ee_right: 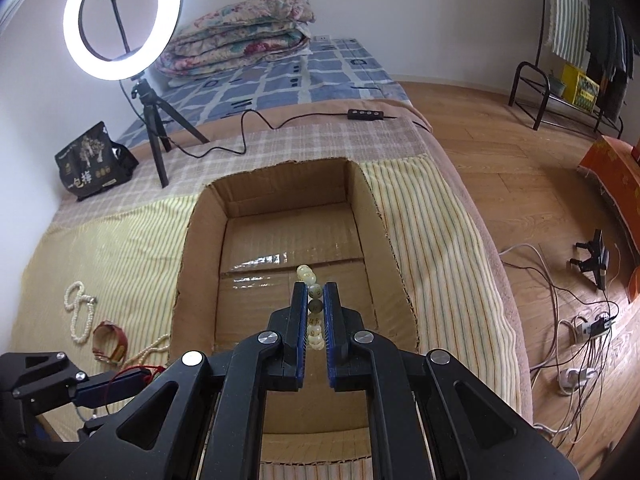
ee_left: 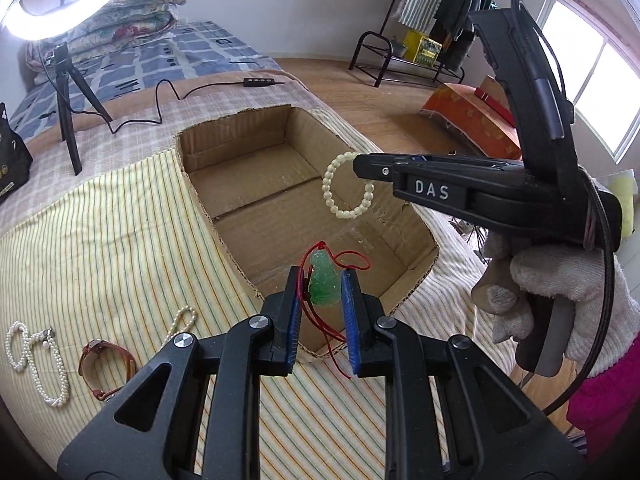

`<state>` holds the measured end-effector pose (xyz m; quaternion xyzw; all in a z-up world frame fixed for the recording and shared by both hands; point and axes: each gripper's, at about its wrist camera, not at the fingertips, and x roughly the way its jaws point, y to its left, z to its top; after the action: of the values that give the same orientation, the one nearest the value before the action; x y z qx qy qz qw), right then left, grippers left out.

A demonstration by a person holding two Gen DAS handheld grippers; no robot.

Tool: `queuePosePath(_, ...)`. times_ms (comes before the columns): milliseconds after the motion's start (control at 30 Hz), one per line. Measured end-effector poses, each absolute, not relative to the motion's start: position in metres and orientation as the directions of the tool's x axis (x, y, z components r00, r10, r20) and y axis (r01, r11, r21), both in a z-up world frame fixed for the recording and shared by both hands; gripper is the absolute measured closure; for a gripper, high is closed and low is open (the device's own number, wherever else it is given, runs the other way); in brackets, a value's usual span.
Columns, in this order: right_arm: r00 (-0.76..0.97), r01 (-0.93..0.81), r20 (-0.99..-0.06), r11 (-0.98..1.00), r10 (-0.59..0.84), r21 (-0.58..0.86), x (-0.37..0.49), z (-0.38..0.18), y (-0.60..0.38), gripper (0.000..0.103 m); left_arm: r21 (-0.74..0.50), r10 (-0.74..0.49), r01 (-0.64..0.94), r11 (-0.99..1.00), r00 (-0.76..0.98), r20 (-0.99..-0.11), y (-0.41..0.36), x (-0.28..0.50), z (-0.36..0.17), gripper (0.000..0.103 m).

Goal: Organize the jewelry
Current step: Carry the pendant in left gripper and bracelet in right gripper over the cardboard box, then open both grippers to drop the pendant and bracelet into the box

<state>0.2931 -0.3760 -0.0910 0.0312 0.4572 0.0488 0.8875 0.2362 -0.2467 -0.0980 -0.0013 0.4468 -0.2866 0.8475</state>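
My left gripper (ee_left: 322,280) is shut on a green jade pendant (ee_left: 323,285) with a red cord, held over the near edge of an open cardboard box (ee_left: 240,152). My right gripper (ee_right: 315,292) is shut on a pale bead bracelet (ee_right: 314,280), held above the box (ee_right: 200,248); in the left wrist view the bracelet (ee_left: 347,186) hangs from the right gripper's tip (ee_left: 362,168). On the striped cloth to the left lie a pearl necklace (ee_left: 36,364), a brown leather watch (ee_left: 106,364) and a second pearl strand (ee_left: 182,320).
The box sits sunk into a bed covered by striped cloth (ee_left: 100,240). A ring light on a tripod (ee_right: 122,20), its cable and remote (ee_right: 366,115), and a black bag (ee_right: 94,160) stand behind. Wooden floor with cables (ee_right: 580,320) lies right.
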Motion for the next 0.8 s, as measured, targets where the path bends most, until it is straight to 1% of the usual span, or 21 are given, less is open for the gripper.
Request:
queuePosePath(133,0.571,-0.066,-0.813,0.993,0.117,0.097,0.294,-0.092,-0.373,0.096,-0.246,-0.477,0.487,0.838,0.435,-0.764,-0.249,0.236,-0.101,0.084)
queuePosePath(167,0.568,-0.062,-0.815,0.994,0.113,0.094,0.295,-0.093,-0.373,0.089,-0.246,-0.476,0.488,0.838,0.432,-0.766,-0.249,0.235,-0.100,0.078)
queuePosePath(200,0.568,-0.055,-0.817,0.995,0.104,0.088,0.295,-0.092,-0.372,0.084,-0.242,-0.472,0.486,0.840,0.433,-0.768,-0.249,0.234,-0.100,0.065)
queuePosePath(233,0.571,-0.049,-0.815,0.995,0.097,0.085,0.294,-0.091,-0.373,0.073,-0.241,-0.471,0.483,0.842,0.437,-0.767,-0.248,0.234,-0.100,0.061)
queuePosePath(267,0.575,-0.043,-0.813,0.995,0.094,0.085,0.294,-0.090,-0.373,0.069,-0.240,-0.471,0.483,0.842,0.443,-0.763,-0.247,0.233,-0.099,0.060)
queuePosePath(533,0.590,-0.018,-0.804,0.997,0.076,0.081,0.290,-0.084,-0.376,0.069,-0.218,-0.460,0.489,0.845,0.456,-0.762,-0.237,0.226,-0.093,0.060)
queuePosePath(800,0.610,-0.023,-0.789,0.997,0.074,0.075,0.281,-0.074,-0.366,0.067,-0.206,-0.443,0.466,0.861,0.485,-0.754,-0.211,0.220,-0.081,0.060)
